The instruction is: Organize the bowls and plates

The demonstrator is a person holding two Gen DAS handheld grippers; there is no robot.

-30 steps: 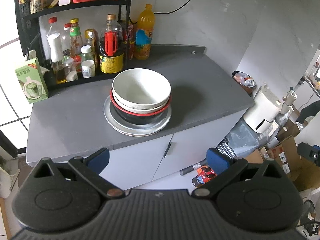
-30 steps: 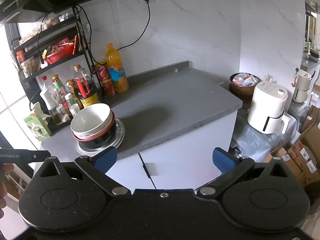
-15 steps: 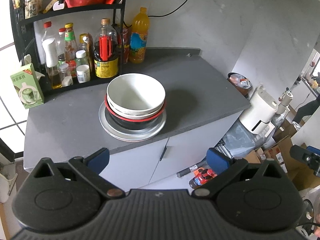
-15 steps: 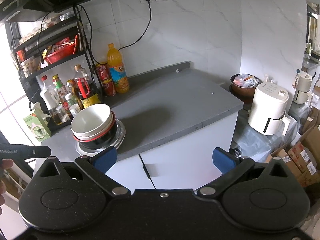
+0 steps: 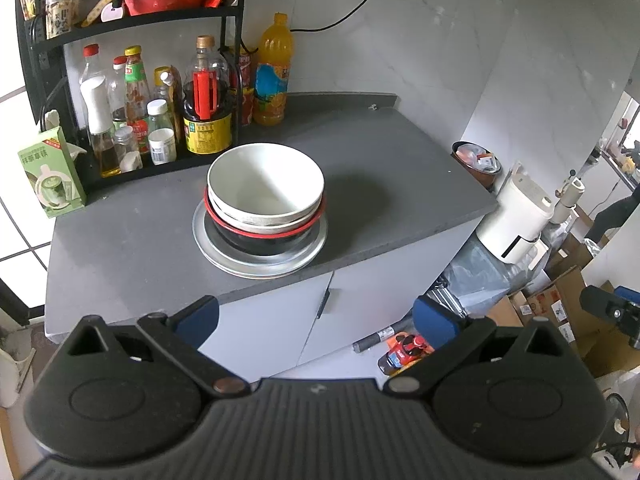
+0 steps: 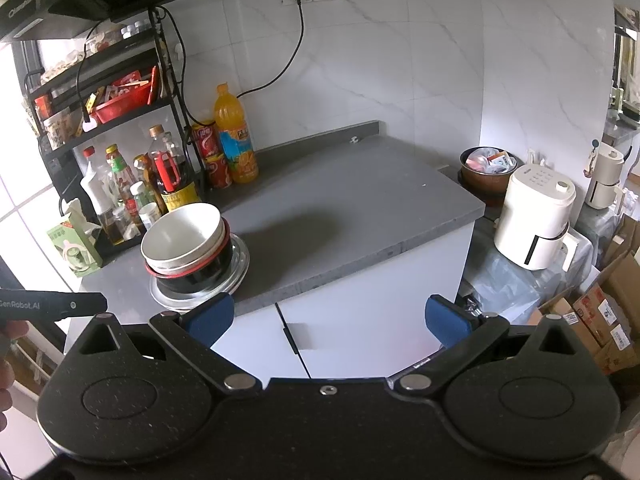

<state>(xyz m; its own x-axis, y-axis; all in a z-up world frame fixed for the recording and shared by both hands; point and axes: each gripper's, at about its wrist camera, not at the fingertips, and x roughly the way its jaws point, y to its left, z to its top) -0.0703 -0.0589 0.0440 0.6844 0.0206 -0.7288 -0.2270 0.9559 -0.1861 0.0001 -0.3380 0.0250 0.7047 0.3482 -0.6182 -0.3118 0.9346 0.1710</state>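
Well, white bowls nest atop perhaps two plates.

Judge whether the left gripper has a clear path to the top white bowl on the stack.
Probably yes. The left gripper is open and empty, off the counter's front edge, and the white bowl sits topmost on the stack with nothing between them. The bottle rack stands behind it, clear of the approach.

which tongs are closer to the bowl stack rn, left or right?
Left. The left tongs face the bowl stack head-on, short of the counter edge; the right tongs sit off to its right, farther back.
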